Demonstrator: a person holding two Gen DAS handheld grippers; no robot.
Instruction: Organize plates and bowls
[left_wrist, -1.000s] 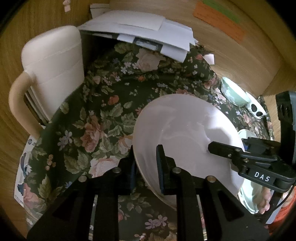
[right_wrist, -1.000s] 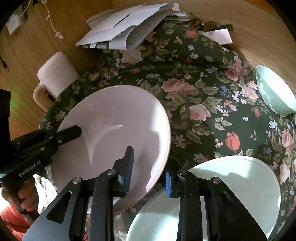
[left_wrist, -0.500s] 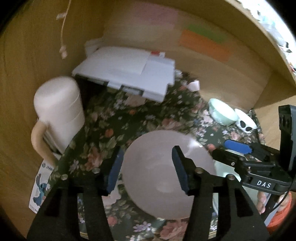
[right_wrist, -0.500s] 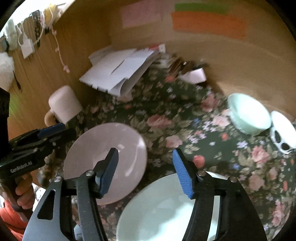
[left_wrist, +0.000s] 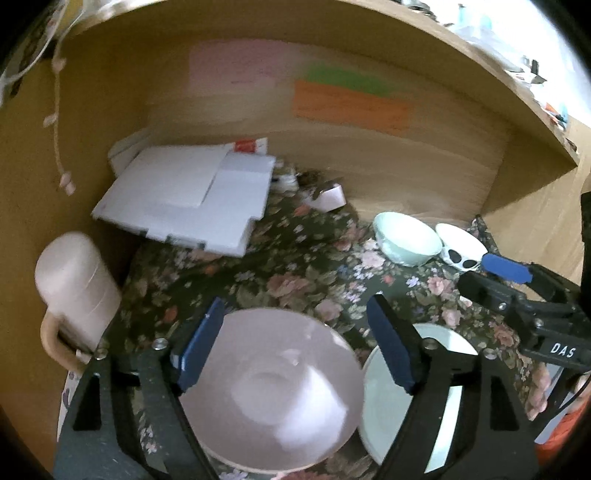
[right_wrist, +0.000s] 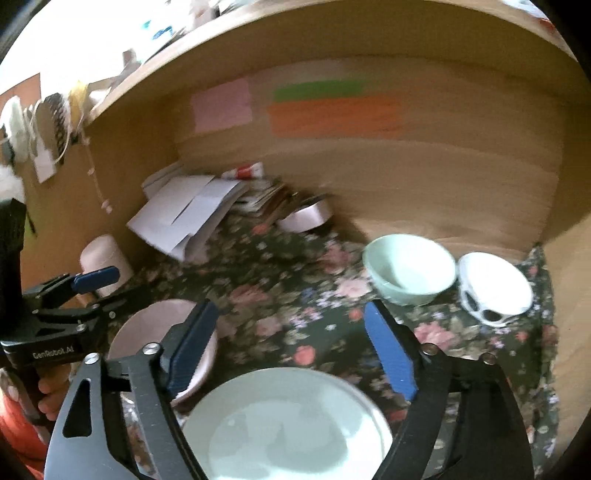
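Observation:
A pink plate lies flat on the floral cloth, below and in front of my left gripper. Its jaws are opening wide, with nothing between them. To the right of the pink plate lies a pale green plate, under my right gripper, whose jaws are also opening and hold nothing. Each gripper shows at the edge of the other's view: the right gripper and the left gripper. A mint bowl and a white bowl with black patches stand side by side at the back right.
A pile of white papers fills the back left corner. A cream mug stands at the left edge. A tape roll sits by the wooden back wall, which carries coloured notes. A shelf overhangs the table.
Both grippers let go of the pink plate's rim, opened wide and rose back from it. The plate now rests on the cloth beside the green plate.

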